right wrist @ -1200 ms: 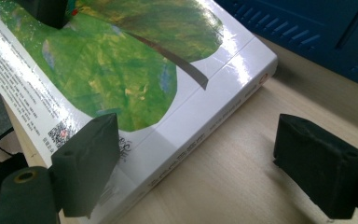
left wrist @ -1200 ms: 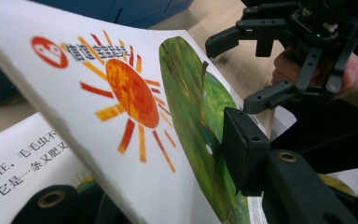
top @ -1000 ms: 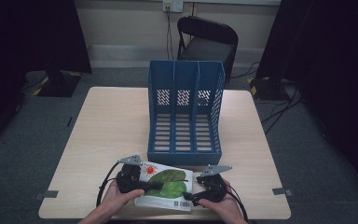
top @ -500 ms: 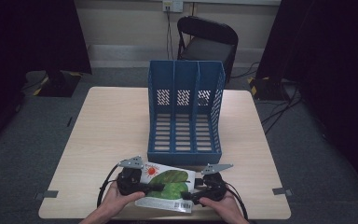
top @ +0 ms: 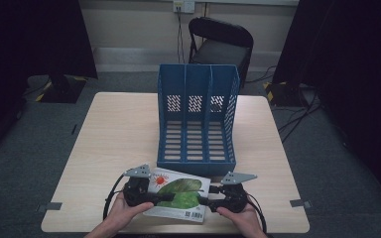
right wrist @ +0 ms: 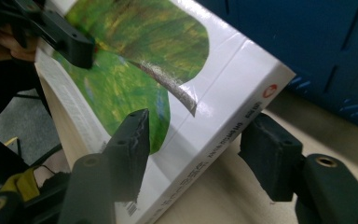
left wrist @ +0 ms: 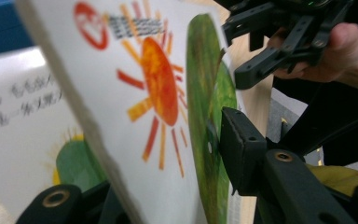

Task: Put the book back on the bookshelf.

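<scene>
Closing in from the spine side, the right tongs (right wrist: 193, 149) have just been narrowing around the glossy white picture book with a green leaf and orange sun on its cover (top: 176, 194); its pads do not yet press. That book lies at the near edge of the pale wooden table (top: 114, 139), before the blue plastic three-slot file rack (top: 197, 119). Left tongs (left wrist: 168, 172) are clamped on its cover. Best squeeze squarely across the spine before lifting.
</scene>
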Action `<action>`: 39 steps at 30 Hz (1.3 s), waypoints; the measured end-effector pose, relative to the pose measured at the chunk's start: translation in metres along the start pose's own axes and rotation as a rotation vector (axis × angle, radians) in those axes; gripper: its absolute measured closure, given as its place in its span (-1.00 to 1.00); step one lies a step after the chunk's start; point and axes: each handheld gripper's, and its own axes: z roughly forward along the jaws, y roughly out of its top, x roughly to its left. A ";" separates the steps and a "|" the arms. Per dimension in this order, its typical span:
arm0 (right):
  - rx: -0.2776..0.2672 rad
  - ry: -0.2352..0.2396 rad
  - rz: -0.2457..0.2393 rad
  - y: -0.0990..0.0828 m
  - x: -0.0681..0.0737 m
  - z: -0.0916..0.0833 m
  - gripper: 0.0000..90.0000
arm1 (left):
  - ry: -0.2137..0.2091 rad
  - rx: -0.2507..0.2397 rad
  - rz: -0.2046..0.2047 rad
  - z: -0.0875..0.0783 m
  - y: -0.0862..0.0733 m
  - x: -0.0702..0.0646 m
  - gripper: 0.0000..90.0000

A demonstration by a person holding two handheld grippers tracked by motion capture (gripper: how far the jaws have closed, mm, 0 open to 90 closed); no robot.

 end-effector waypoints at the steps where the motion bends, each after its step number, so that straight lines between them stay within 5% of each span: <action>1: -0.016 -0.004 -0.012 0.002 0.001 -0.004 -0.02 | 0.006 0.011 -0.003 0.000 0.000 0.001 0.45; 9: -0.109 0.010 -0.043 0.012 0.010 -0.019 0.08 | 0.032 0.086 0.035 0.001 -0.001 0.002 0.50; 17: -0.054 0.060 -0.072 0.008 0.007 -0.007 0.21 | 0.012 0.099 0.054 0.003 -0.002 0.002 0.51; 26: -0.005 0.017 -0.153 0.007 0.011 -0.003 0.31 | 0.039 0.093 0.062 0.002 -0.002 0.000 0.43; 31: -0.025 -0.008 -0.168 0.006 0.015 -0.007 0.36 | 0.071 0.070 0.051 -0.005 -0.003 0.002 0.32; 32: -0.032 -0.009 -0.179 0.005 0.017 -0.010 0.40 | 0.082 0.068 0.048 -0.007 -0.003 0.003 0.17; 34: -0.039 -0.017 -0.179 0.005 0.018 -0.012 0.43 | 0.128 0.059 0.034 -0.011 -0.003 0.005 0.12; 39: -0.053 -0.010 -0.180 0.005 0.018 -0.017 0.50 | 0.133 0.037 -0.005 -0.016 -0.003 0.009 0.00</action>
